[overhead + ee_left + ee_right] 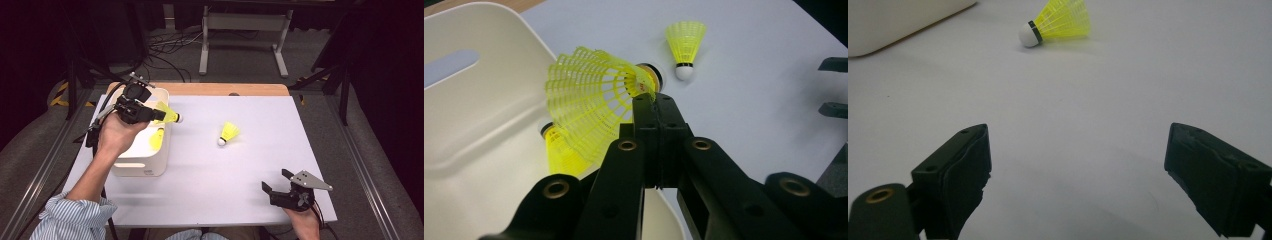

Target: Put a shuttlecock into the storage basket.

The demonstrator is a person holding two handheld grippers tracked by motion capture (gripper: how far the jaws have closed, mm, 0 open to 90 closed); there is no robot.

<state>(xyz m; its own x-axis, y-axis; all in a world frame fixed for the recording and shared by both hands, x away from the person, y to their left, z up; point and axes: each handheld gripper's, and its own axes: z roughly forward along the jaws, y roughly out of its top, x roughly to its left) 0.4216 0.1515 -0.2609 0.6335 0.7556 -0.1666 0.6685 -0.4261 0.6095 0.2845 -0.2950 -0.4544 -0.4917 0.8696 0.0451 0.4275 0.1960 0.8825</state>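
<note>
Pinching the skirt edge, the left hand-held gripper point(655, 100) keeps a yellow shuttlecock point(594, 100) poised over the white bin point(145, 165) at 9 o'clock, where another shuttlecock point(156, 138) is stored. The right hand-held gripper point(280, 182) is parked wide open at 5 o'clock; a third shuttlecock point(228, 133) is left mid-worktop point(210, 190).

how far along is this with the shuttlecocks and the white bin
Done: one yellow shuttlecock already lies inside the white bin. In hand: the left gripper is shut on a second shuttlecock, pinching its skirt over the bin's right edge. Left: a third shuttlecock lies on the table, apart from the bin. The right gripper rests open near the table's front edge, holding nothing.
</note>
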